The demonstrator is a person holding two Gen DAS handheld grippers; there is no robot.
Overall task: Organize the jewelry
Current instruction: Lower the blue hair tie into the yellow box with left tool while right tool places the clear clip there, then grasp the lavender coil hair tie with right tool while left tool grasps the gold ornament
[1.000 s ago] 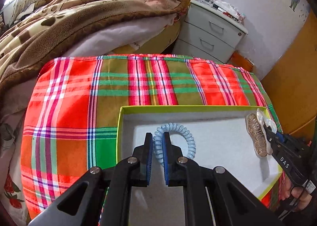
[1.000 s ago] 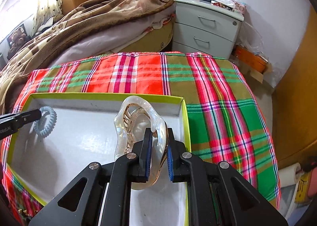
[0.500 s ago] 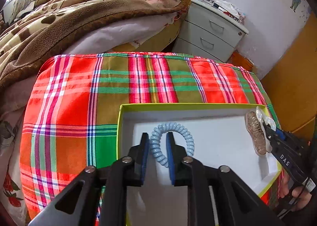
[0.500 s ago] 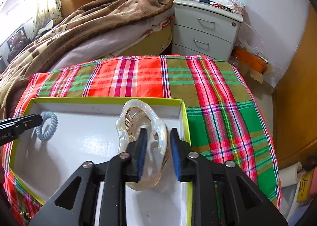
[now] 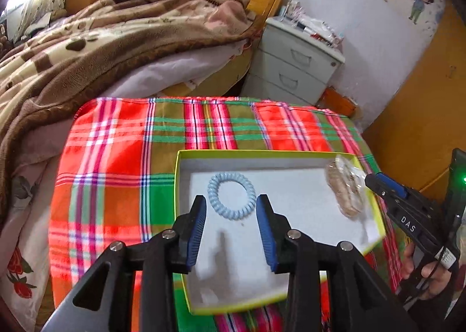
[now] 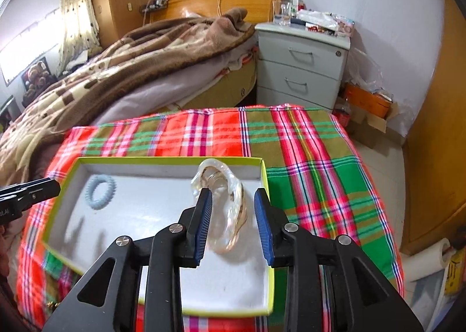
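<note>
Bedroom setting: the work surface is a plaid cloth (image 5: 122,157) spread at the foot of a bed, with a green-rimmed box (image 5: 263,152) lying on it. Left gripper (image 5: 232,227): its jaws have just been opening and now stand apart, pads clear of any item, with nothing clamped between them. Just beyond its fingertips, the blue spiral hair tie (image 5: 231,199) lies flat on the white floor of the box, toward the left wall. Right gripper (image 6: 232,225): its jaws have likewise just been opening; the clear hair claw clip (image 6: 225,204) sits between the fingers in this view, but the pads do not press on it, and it rests on the box floor near the right wall. Both items therefore appear deposited, well apart from each other. Handling judgement: the hair tie is probably light, soft and springy; take hold across one side of the coil, since squeezing the whole ring would deform it. The clip looks like rigid, glossy plastic, likely slippery and liable to crack at its teeth; grip it across the solid spine, not the prongs. Farther out stand a rumpled brown blanket (image 6: 139,64) and a grey bedside cabinet (image 6: 303,61).
</note>
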